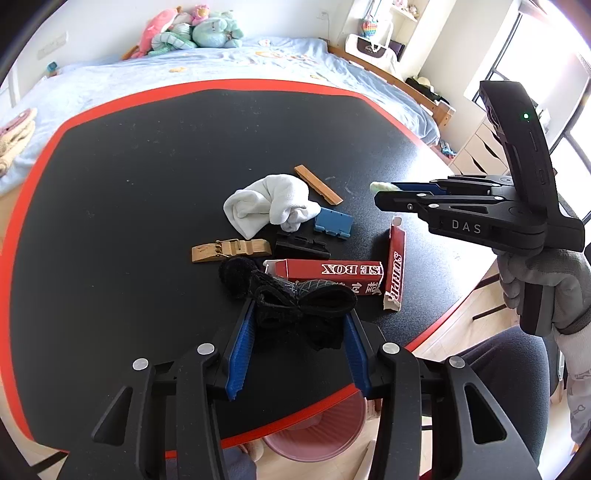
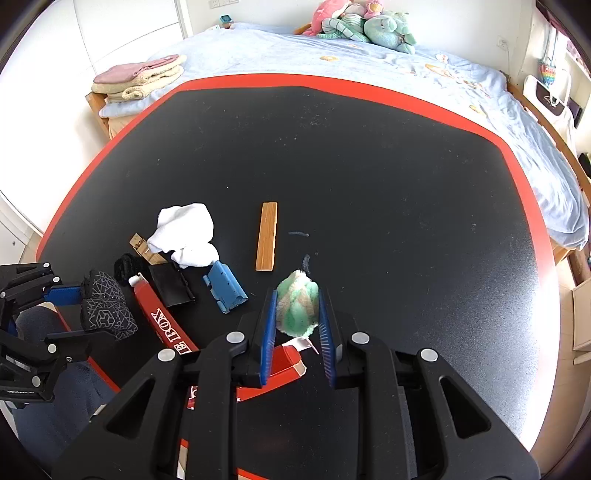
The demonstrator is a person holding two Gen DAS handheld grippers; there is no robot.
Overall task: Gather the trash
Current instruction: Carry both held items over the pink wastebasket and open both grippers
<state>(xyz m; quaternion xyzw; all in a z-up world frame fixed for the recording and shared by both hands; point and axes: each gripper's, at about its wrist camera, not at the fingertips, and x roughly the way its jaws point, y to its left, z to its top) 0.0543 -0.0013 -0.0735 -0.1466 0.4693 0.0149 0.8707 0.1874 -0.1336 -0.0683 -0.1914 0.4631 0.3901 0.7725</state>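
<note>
My left gripper (image 1: 299,321) is shut on a black patterned sock (image 1: 299,306), held above the near edge of the black table (image 1: 147,184); the sock also shows in the right wrist view (image 2: 107,306). My right gripper (image 2: 297,314) is shut on a fluffy green and beige ball (image 2: 297,301), above the table; its tip shows in the left wrist view (image 1: 382,186). On the table lie a white cloth (image 1: 269,206), a bamboo strip (image 1: 317,184), a wooden clip (image 1: 231,251), a blue plastic piece (image 1: 332,223), a black plastic piece (image 1: 303,245) and a torn red box (image 1: 332,275).
A pink bin (image 1: 314,432) stands on the floor below the table's near edge. A bed (image 2: 369,62) with plush toys (image 2: 362,22) lies behind the table. A dark chair seat (image 1: 509,369) is at the right.
</note>
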